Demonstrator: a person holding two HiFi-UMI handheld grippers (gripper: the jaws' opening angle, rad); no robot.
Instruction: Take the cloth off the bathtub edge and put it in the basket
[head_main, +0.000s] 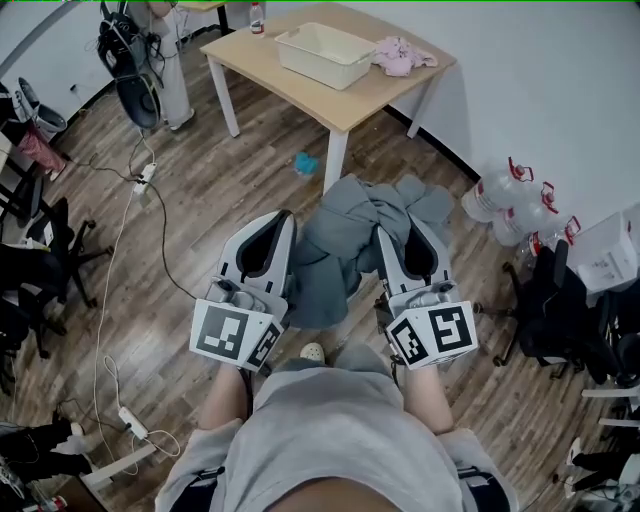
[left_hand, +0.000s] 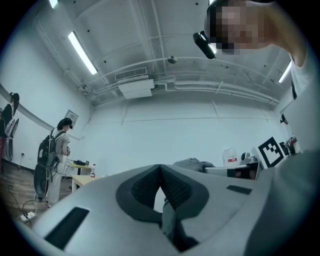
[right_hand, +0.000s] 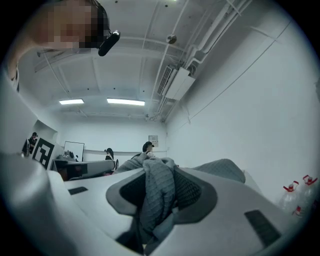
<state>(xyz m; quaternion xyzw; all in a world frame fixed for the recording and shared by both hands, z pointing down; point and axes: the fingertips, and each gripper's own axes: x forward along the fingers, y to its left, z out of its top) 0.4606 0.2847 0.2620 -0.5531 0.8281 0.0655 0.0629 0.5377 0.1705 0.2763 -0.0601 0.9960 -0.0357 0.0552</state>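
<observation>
Grey cloth (head_main: 350, 235) held up between both grippers, over the wooden floor (head_main: 200, 200).

The right gripper (right_hand: 160, 170) is clamped on a thick bunched fold of the cloth, which fills the gap between its pads and spills over the tips. The left gripper (left_hand: 160, 167) has its jaws nearly together, pinching a thin edge of the same cloth low between the pads. In the head view the cloth hangs between the two grippers, draping down toward the left one. The white basket (head_main: 325, 55) stands well apart on the table (head_main: 350, 105) ahead, beside a pink cloth (head_main: 400, 55).
</observation>
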